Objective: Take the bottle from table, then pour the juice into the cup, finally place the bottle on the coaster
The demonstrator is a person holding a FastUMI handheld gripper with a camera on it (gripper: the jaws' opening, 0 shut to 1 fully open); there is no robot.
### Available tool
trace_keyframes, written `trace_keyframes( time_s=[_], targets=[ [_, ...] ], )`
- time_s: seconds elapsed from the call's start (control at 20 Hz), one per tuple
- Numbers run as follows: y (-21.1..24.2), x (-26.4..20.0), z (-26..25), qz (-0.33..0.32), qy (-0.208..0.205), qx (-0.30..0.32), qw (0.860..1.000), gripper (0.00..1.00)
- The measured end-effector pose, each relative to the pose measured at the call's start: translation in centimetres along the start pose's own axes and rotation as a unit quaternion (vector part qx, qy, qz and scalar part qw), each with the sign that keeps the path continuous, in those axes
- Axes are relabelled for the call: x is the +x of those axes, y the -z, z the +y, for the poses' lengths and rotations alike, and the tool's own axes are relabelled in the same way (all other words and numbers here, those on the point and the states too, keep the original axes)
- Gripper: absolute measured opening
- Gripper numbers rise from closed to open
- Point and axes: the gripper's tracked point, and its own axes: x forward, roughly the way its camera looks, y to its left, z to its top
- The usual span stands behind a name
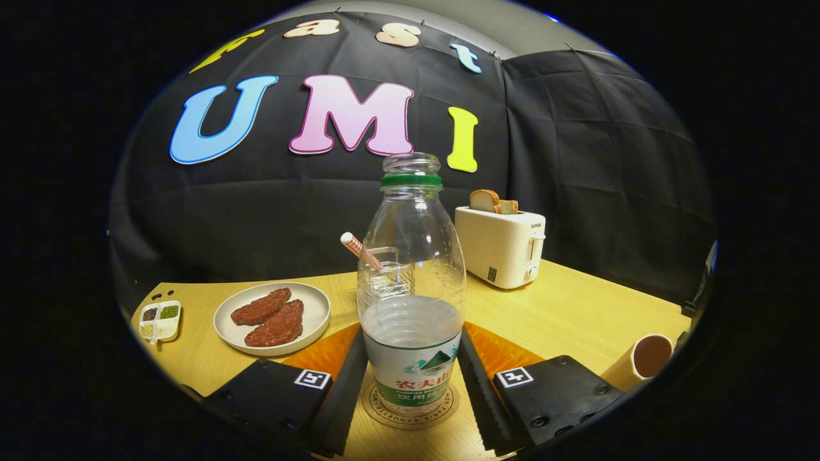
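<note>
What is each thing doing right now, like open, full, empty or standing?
Bottle: upright on the coaster, cap off, partly full.
Fingers: on either side of the bottle; whether they press it, cannot tell.
Toaster: bread sticking out the top.
Plate: holds two brown patties.
Cup: tilted in view, contents unclear.
Seasoning dish: compartments filled.

— What's the bottle made of?
— Clear, glossy plastic, ribbed, with a shiny printed label; it stands between the gripper's matt black fingers, whose inner pads look ridged.
— And the table?
— Pale wood-grain, smooth, faintly sheeny. The toaster is smooth cream plastic, the plate matt off-white, the coaster printed and flat.
</note>
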Motion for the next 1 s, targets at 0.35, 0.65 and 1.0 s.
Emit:
trace_keyframes(
  time_s=[0.35,0.65,1.0],
  targets=[
    [0.1,-0.6,-0.4,0.006,0.004,-0.007,1.000,0.85],
    [0.7,-1.6,-0.3,0.022,0.004,-0.009,1.000,0.99],
    [1.1,-4.1,-0.1,0.032,-0.007,-0.001,0.999,0.99]
  ],
)
